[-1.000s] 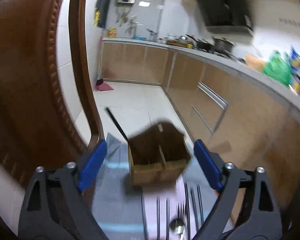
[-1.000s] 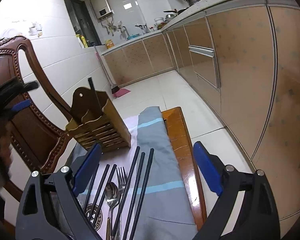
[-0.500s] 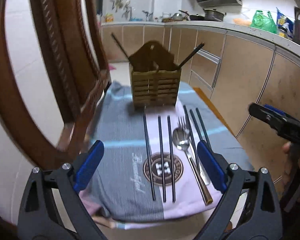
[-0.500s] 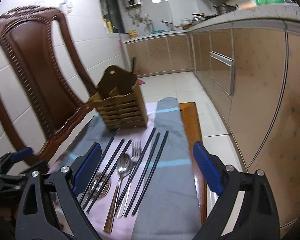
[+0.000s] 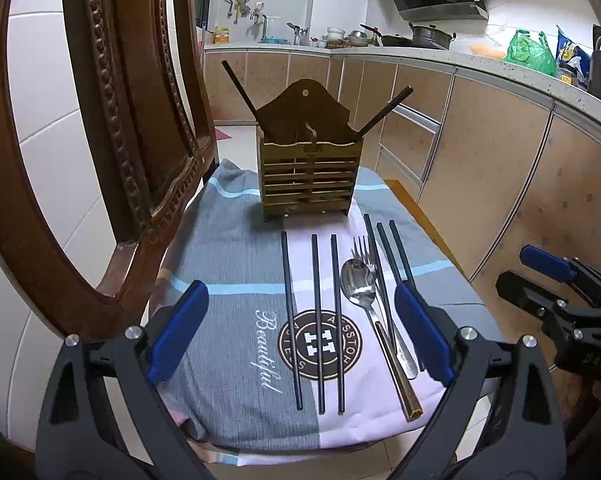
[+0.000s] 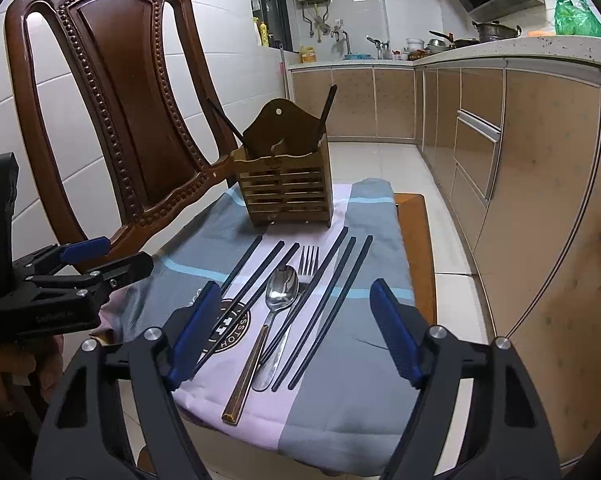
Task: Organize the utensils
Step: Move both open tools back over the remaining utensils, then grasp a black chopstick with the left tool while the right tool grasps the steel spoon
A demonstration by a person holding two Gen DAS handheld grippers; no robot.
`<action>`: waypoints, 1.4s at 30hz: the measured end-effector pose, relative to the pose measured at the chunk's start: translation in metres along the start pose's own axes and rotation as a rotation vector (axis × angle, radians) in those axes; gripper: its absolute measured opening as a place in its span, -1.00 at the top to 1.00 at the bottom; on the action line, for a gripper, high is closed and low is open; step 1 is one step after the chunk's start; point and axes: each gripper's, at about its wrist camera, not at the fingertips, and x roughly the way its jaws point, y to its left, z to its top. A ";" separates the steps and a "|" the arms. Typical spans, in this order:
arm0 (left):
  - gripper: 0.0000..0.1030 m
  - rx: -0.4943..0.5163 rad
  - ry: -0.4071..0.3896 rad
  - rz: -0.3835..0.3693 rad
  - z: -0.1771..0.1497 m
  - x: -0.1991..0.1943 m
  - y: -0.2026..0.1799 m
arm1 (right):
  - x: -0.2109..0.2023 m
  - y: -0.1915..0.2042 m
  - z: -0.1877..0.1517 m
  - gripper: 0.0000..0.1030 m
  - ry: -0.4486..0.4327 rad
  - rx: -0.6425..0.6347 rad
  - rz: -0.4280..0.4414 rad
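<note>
A: Where are the utensils?
B: 6 chopsticks (image 5: 315, 320), a spoon (image 5: 358, 286) and fork (image 6: 309, 260) lie on the cloth (image 5: 236, 264), ahead of both grippers.
A: Jaws?
B: Left gripper (image 5: 300, 334) spread, empty; right gripper (image 6: 296, 338) closing, nothing between.

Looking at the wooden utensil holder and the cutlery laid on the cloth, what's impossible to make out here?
- Slatted wooden utensil holder: its inside, hidden by its own front wall in both views.
- Silver fork: its handle, covered by a black chopstick and the steel spoon.
- Holder's engraved label: too small.

black chopsticks (image 5: 315, 320), grey-pink cloth (image 5: 228, 264)
</note>
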 end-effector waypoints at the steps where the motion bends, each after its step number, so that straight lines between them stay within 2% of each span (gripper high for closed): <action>1: -0.80 -0.001 0.000 -0.001 0.000 0.001 0.000 | 0.000 0.000 0.000 -0.45 0.000 0.000 0.001; 7: -0.80 0.008 0.007 -0.008 0.000 0.004 -0.002 | 0.002 0.000 0.000 -0.42 0.005 -0.006 0.007; 17: -0.79 0.011 0.009 -0.018 0.001 0.005 -0.005 | 0.005 0.002 0.001 -0.25 0.022 -0.014 0.031; 25: -0.76 0.015 0.017 -0.014 0.002 0.008 -0.005 | 0.021 0.000 0.009 -0.19 0.067 -0.035 0.087; 27: -0.68 0.015 0.035 -0.003 0.003 0.014 -0.003 | 0.037 0.001 0.016 -0.08 0.097 -0.086 0.094; 29: -0.44 0.009 0.069 0.003 0.007 0.025 0.001 | 0.058 -0.004 0.023 0.02 0.150 -0.105 0.130; 32: -0.35 -0.011 0.124 0.022 0.014 0.048 0.010 | 0.091 -0.013 0.028 0.18 0.235 -0.099 0.186; 36: -0.24 0.006 0.166 0.060 0.026 0.082 0.015 | 0.135 -0.024 0.034 0.20 0.309 -0.082 0.271; 40: 0.01 -0.007 0.248 0.056 0.033 0.125 0.021 | 0.171 -0.027 0.035 0.34 0.373 -0.075 0.347; 42: 0.07 -0.003 0.287 0.050 0.035 0.150 0.022 | 0.186 -0.028 0.032 0.40 0.410 -0.080 0.360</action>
